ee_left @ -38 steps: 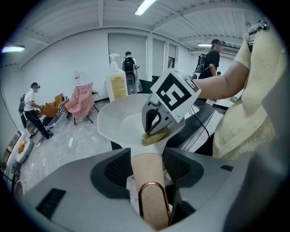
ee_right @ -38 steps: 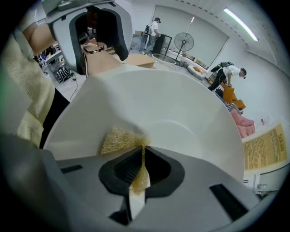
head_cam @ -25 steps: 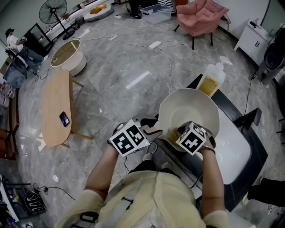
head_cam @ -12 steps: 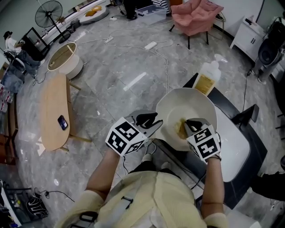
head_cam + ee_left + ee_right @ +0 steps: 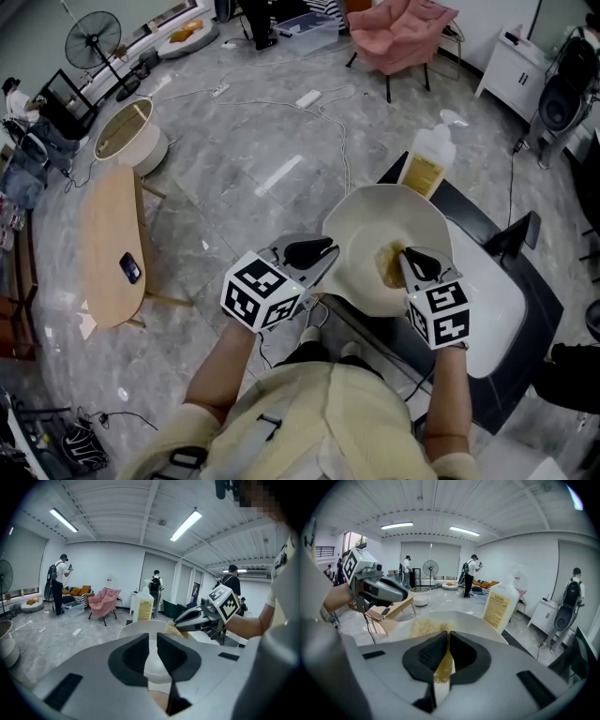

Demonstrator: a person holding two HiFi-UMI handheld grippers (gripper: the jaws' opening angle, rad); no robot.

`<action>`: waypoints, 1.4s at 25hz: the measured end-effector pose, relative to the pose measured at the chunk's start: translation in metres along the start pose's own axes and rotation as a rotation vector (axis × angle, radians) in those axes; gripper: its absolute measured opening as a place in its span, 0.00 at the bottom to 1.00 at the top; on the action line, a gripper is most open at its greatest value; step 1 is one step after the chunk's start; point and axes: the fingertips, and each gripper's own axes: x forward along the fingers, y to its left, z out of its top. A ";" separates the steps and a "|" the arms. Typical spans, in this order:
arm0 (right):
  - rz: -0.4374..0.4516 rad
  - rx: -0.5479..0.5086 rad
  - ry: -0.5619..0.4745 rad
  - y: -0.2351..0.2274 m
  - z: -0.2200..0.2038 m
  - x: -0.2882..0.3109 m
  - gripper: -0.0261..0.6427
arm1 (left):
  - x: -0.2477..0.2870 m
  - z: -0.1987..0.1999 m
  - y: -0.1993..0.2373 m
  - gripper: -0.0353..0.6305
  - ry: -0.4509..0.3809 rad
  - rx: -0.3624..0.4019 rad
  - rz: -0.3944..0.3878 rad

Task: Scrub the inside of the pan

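Jaws of the left gripper have just narrowed onto the rim of the pan at the left edge of the counter, likely bracing it for the right gripper, clamped on the sponge.

The head camera looks steeply down from high above the pan. The camera on the left gripper sits low and close at the pan's left rim, facing nearly level across it to the bottle behind the pan. The camera on the right gripper sits close at the pan's near right edge, facing across it leftward. All three views share pan and bottle; each gripper view catches the other gripper across the pan.
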 end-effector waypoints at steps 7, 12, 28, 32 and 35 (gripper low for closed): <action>-0.028 0.136 -0.088 -0.010 0.001 -0.015 0.09 | 0.002 0.002 0.001 0.12 -0.020 -0.006 0.035; -0.038 0.181 -0.103 -0.011 -0.003 -0.019 0.09 | 0.002 0.002 -0.001 0.11 -0.002 0.031 0.061; -0.056 0.277 -0.134 -0.014 -0.011 -0.021 0.09 | 0.004 -0.005 -0.005 0.11 0.037 0.054 0.066; -0.057 0.280 -0.130 -0.014 -0.013 -0.020 0.09 | 0.005 -0.006 -0.003 0.11 0.042 0.056 0.066; -0.058 0.281 -0.130 -0.016 -0.013 -0.020 0.09 | 0.005 -0.004 -0.003 0.11 0.037 0.058 0.059</action>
